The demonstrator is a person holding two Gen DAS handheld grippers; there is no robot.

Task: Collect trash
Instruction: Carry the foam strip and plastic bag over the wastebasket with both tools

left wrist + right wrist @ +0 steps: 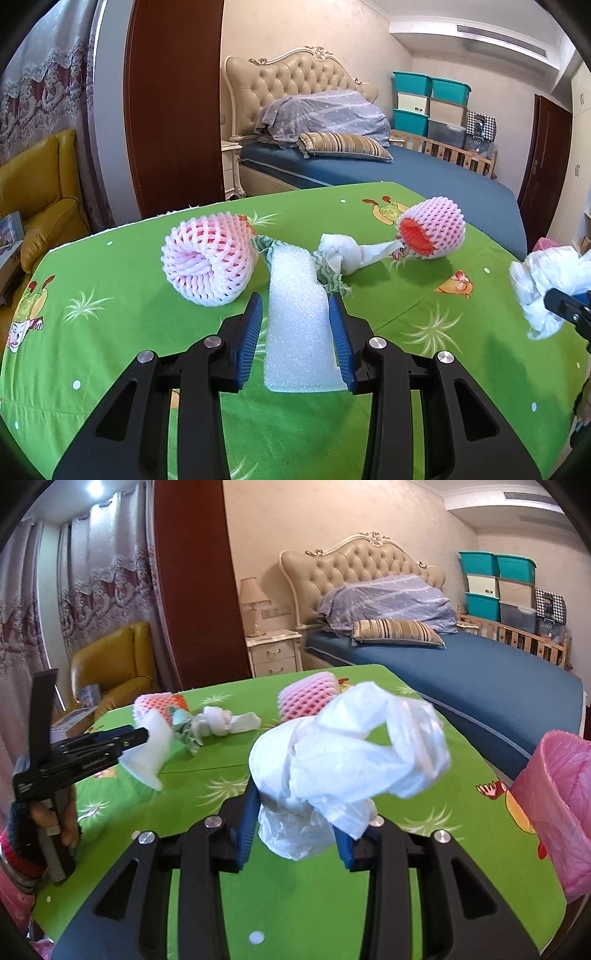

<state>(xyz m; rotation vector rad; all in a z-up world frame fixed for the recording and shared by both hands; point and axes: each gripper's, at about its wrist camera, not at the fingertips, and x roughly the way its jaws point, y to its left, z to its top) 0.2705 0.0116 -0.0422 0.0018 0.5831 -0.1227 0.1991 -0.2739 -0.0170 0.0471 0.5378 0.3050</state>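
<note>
While foam nets (209, 254) and a tissue wad (345, 253) litter the green table (110, 332), left gripper (295, 306) clamps the foam sheet (297, 332); right gripper (295, 812) pinches the plastic bag (347, 753).

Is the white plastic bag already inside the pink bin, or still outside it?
Outside. The white plastic bag is clamped in the right gripper above the table; the pink bin stands apart.
</note>
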